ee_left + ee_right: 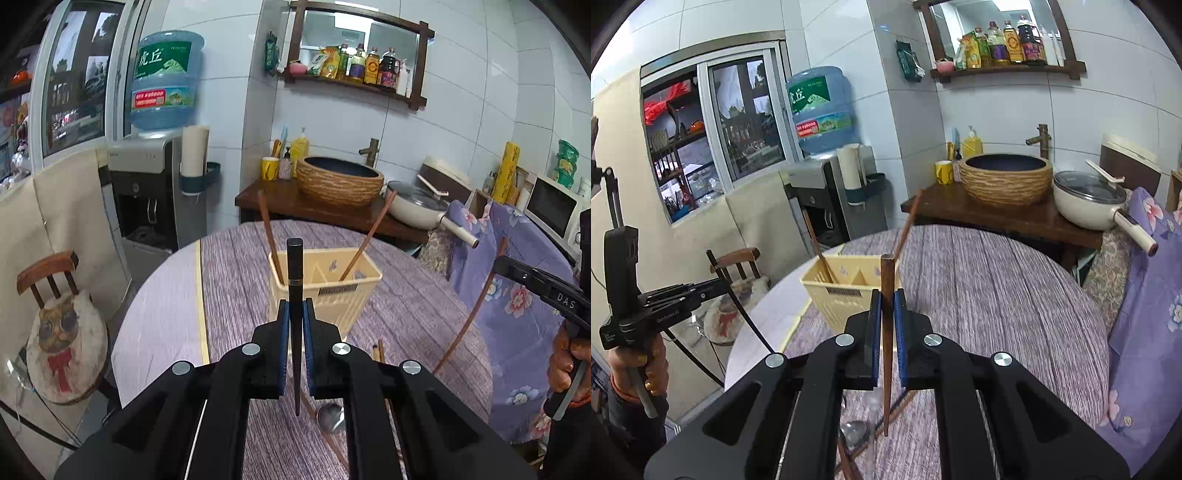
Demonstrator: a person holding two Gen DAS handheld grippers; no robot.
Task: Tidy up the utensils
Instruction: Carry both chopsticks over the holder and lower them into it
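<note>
My left gripper (294, 309) is shut on a black chopstick (295, 273), held upright just in front of the cream utensil basket (343, 295). Two brown chopsticks (269, 236) lean in the basket. My right gripper (885, 305) is shut on a brown chopstick (887, 280), upright, to the right of the basket (846, 295). The right gripper also shows at the right edge of the left wrist view (532, 284), with its long brown chopstick (476, 306). The left gripper shows at the left of the right wrist view (713, 284). A metal spoon (330, 416) and more chopsticks (380, 350) lie on the table below.
The round table carries a purple striped cloth (997, 295). A wooden chair with a cat cushion (62, 332) stands at left. A water dispenser (155, 192), a woven basin (340, 181) on a wooden counter and a white pan (417, 206) stand behind. A floral cloth (517, 314) hangs at right.
</note>
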